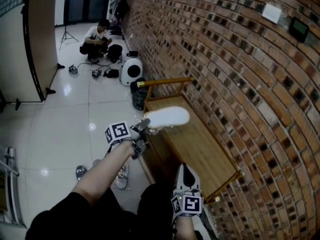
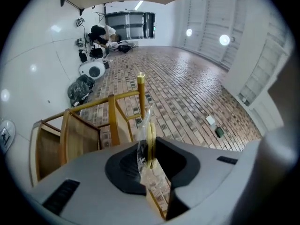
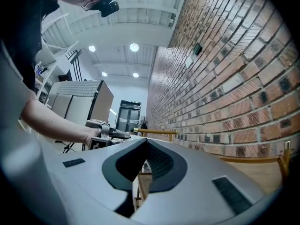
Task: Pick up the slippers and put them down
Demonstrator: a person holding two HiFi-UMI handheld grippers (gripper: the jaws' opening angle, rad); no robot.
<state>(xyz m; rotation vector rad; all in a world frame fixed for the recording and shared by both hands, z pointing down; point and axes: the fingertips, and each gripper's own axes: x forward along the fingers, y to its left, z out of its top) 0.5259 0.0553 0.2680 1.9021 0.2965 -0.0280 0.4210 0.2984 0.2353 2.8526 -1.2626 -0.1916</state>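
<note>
1. Left gripper view: the left tool [image 2: 149,144] is pinching the thin edge of a pale slipper [image 2: 151,134] in crinkled clear wrapping [image 2: 140,156]. The jaws are nearly together on it, a grip that suits so flat and light a thing.
2. Head view: the left tool [image 1: 145,124] holds the slipper [image 1: 167,118] by one end. The slipper sticks out level, in the air above the far half of the wooden desk [image 1: 200,149], not touching it. It looks carried, ready to be put down.
3. The right tool [image 1: 184,169] waits low at the desk's near end. In the right gripper view its jaws [image 3: 145,146] are pressed together with nothing between them.
4. The desk top below the slipper is bare, so there is open room to lower it.
5. Edges to mind: a brick wall [image 1: 240,74] runs along the desk's right side, and a raised wooden rail [image 1: 165,82] closes its far end. The left edge drops to the tiled floor [image 1: 60,129].
6. A black bag [image 1: 139,99] sits on the floor beyond the rail. A crouching person [image 1: 97,39] is well apart, farther down the floor.
</note>
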